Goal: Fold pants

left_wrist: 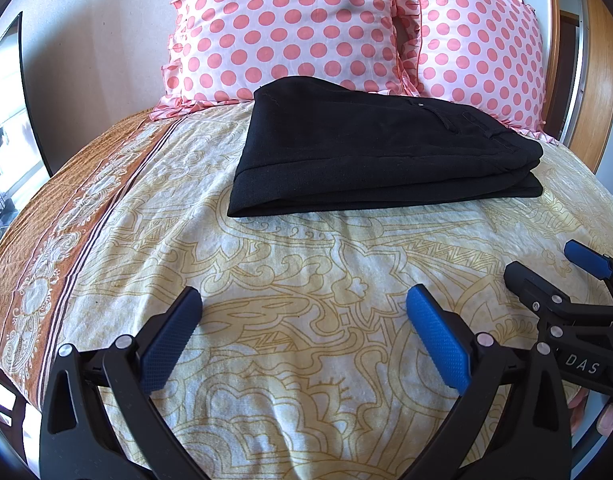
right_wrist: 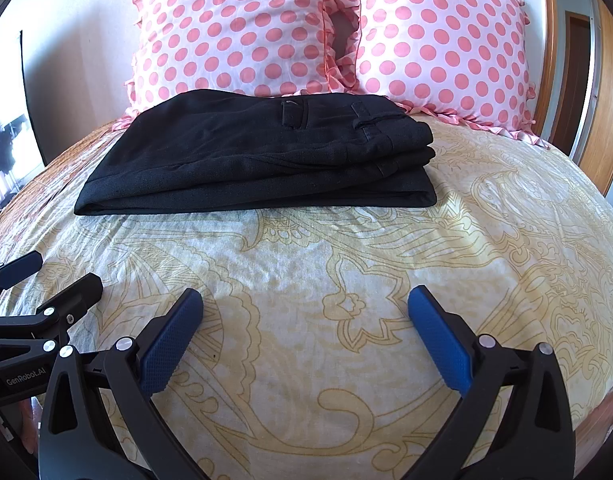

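Note:
The black pants (left_wrist: 370, 148) lie folded in a flat stack on the bed, near the pillows; they also show in the right wrist view (right_wrist: 262, 156), waistband and belt loops on top at the right. My left gripper (left_wrist: 302, 300) is open and empty, low over the sheet well short of the pants. My right gripper (right_wrist: 304, 300) is open and empty too, beside the left one. The right gripper shows at the right edge of the left wrist view (left_wrist: 546, 264); the left gripper shows at the left edge of the right wrist view (right_wrist: 54, 276).
The bed sheet (left_wrist: 306, 264) is cream with yellow ornaments and an orange border (left_wrist: 66, 216) at the left. Two pink polka-dot pillows (right_wrist: 234, 28) (right_wrist: 442, 40) stand behind the pants. A wooden headboard (right_wrist: 610, 92) rises at the right.

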Available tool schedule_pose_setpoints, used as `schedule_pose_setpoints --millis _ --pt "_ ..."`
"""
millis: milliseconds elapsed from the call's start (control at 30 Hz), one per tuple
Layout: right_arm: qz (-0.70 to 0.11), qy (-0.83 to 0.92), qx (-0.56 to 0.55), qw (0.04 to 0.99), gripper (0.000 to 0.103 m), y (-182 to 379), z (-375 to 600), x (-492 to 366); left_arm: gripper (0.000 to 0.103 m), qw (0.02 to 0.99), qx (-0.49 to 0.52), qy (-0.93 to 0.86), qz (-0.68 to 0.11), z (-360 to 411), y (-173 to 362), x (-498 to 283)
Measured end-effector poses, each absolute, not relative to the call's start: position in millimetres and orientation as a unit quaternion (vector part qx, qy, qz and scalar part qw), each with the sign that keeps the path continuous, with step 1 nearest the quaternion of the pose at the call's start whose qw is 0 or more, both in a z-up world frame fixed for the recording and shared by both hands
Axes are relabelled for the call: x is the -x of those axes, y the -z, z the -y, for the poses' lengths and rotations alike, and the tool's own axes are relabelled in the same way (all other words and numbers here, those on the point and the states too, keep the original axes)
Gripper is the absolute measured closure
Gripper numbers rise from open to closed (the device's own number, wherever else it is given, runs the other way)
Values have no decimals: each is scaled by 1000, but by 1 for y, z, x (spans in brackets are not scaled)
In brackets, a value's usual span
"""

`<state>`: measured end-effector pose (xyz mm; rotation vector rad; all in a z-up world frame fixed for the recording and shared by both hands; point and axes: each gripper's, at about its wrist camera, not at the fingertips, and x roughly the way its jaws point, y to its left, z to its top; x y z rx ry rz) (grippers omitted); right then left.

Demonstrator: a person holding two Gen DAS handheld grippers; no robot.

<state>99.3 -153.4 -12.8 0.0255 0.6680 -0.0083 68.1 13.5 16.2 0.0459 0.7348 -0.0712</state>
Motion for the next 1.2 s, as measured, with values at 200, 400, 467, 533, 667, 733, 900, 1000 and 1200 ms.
schedule_pose_setpoints --millis 200,400,467,533,667,733,900,1000,1200 --pt "-328 4 -12 945 1 13 153 -99 2 932 -23 35 -359 -13 -16 -68" --pt "-327 4 -13 945 1 13 153 -99 2 932 -23 35 -359 -13 -16 -68" --pt "-327 4 -13 945 1 13 153 -99 2 932 -22 35 -359 -13 -16 -68" --pt "-327 5 -13 945 1 13 153 -99 2 932 -23 35 -359 -13 -16 -68" --pt "-327 5 -13 945 1 13 153 -99 2 932 -22 35 -359 -13 -16 -68" --pt "-327 5 -13 945 1 13 153 -99 2 932 -22 35 -359 -14 -16 -68" --pt "-327 5 -13 945 1 13 153 -99 2 932 -22 34 -361 -13 -16 -69" --pt "-327 5 -13 945 1 13 153 -99 2 931 -22 34 -362 -14 -15 -69" --pt "-326 5 -13 945 1 13 152 -99 2 931 -23 37 -363 -14 -15 -69"
